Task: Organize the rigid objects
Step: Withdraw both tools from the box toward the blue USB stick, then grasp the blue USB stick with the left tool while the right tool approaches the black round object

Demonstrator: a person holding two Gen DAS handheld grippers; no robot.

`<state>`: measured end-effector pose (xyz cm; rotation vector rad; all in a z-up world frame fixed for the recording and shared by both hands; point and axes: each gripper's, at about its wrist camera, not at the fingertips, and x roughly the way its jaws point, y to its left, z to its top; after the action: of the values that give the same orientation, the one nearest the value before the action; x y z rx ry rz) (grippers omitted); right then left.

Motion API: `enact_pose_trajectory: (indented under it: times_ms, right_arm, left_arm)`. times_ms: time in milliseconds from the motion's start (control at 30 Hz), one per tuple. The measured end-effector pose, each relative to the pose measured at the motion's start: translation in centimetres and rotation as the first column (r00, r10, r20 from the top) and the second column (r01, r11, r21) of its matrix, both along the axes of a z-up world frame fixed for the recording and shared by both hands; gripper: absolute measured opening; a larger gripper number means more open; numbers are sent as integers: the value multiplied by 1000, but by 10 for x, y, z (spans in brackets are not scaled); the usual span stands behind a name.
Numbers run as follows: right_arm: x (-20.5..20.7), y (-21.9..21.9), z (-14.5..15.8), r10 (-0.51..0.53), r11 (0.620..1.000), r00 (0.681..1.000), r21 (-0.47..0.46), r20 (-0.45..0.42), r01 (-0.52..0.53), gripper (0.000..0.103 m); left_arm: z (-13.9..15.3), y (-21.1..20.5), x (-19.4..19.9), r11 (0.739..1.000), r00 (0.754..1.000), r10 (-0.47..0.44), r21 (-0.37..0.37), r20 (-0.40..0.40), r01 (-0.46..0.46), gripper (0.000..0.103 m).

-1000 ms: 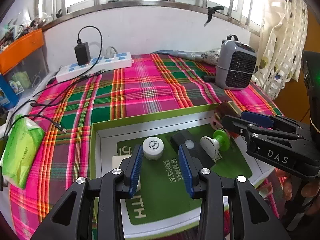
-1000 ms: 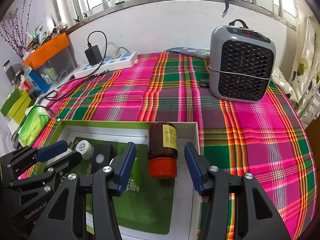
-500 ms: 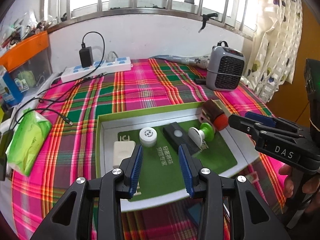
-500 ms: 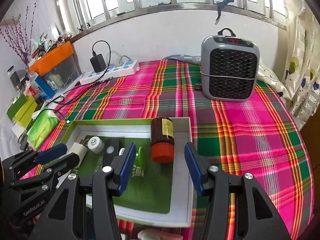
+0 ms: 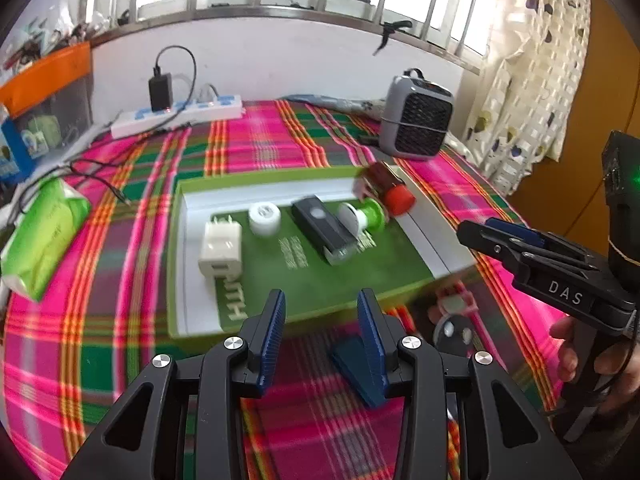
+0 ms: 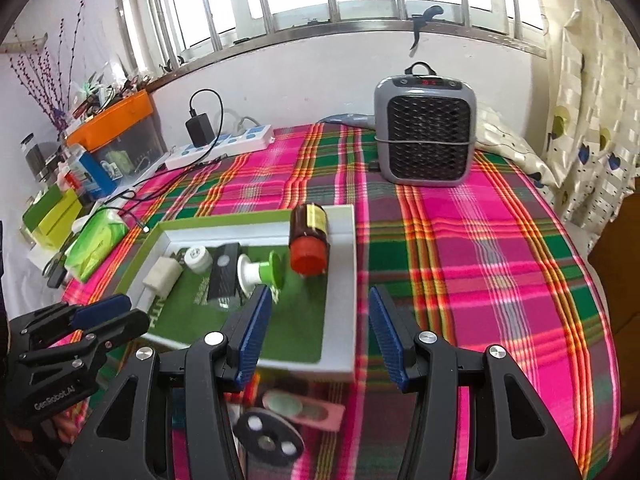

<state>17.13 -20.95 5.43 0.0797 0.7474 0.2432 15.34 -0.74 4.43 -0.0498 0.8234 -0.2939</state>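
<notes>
Only the left view shows a blue wedge (image 5: 357, 372) beside the empty, open left gripper (image 5: 321, 332).

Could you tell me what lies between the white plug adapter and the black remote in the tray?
A small white round jar, seen in both wrist views.
</notes>
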Motion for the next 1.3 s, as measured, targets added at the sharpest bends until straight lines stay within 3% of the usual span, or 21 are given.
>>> enact_pose_trajectory:
  times_ms: [467,1300]
  right_arm:
    - [-38,-12,-10,-6,1000,1000,25,-3,6,52]
    - [-60,-21,-25,-13,1000,999,26,-29,14,52]
  left_arm:
    - [-23,-22,-23,999,997,-40,5,-62,41,41]
    - [-37,-29,-2,998,994,20,63,-111,-13,41]
